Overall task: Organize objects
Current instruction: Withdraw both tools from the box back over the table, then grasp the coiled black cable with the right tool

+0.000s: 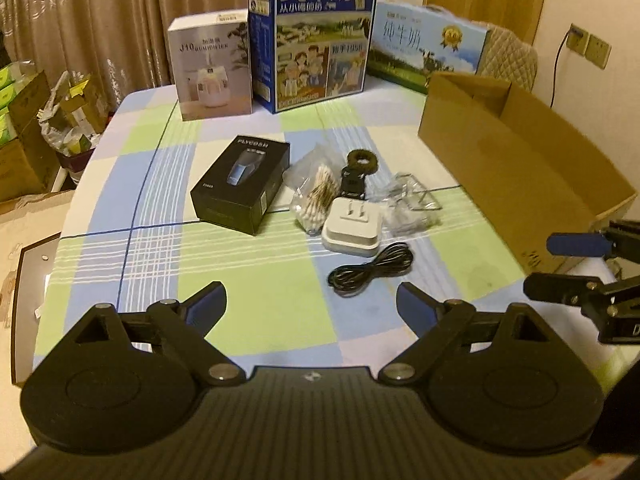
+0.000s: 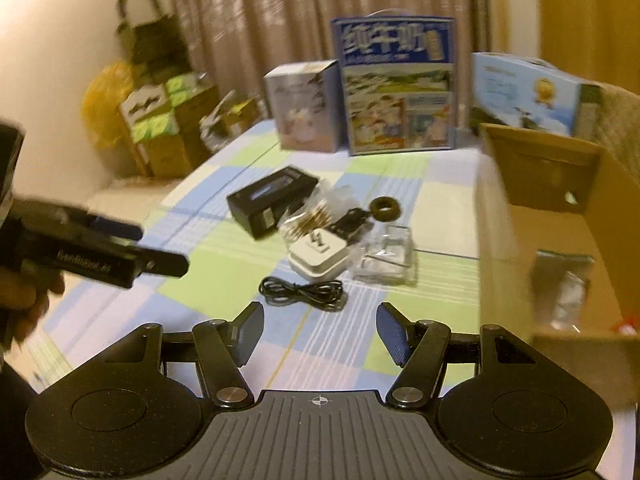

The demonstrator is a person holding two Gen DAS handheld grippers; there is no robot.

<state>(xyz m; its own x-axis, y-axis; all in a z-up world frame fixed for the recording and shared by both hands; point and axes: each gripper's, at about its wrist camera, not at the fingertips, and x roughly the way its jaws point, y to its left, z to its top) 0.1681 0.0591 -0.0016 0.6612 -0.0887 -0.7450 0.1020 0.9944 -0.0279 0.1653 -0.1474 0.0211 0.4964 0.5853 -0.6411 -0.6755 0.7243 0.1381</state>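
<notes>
A beige curtain (image 1: 100,20) hangs behind the table, whose checked cloth (image 1: 240,280) in green, blue and white covers it. At the far edge stand two milk cartons (image 1: 316,36) and a humidifier box (image 1: 212,68). An open cardboard box (image 1: 520,160) sits on the right, with a small bag (image 2: 568,292) inside. Mid-table lie a black shaver box (image 1: 242,182), a cotton swab bag (image 1: 314,192), a white plug adapter (image 1: 352,228), a clear wrapper (image 1: 412,200), a coiled black cable (image 1: 372,268) and a dark ring (image 1: 362,160). The left gripper (image 1: 312,304) and right gripper (image 2: 320,332) hover wide apart, both empty.
</notes>
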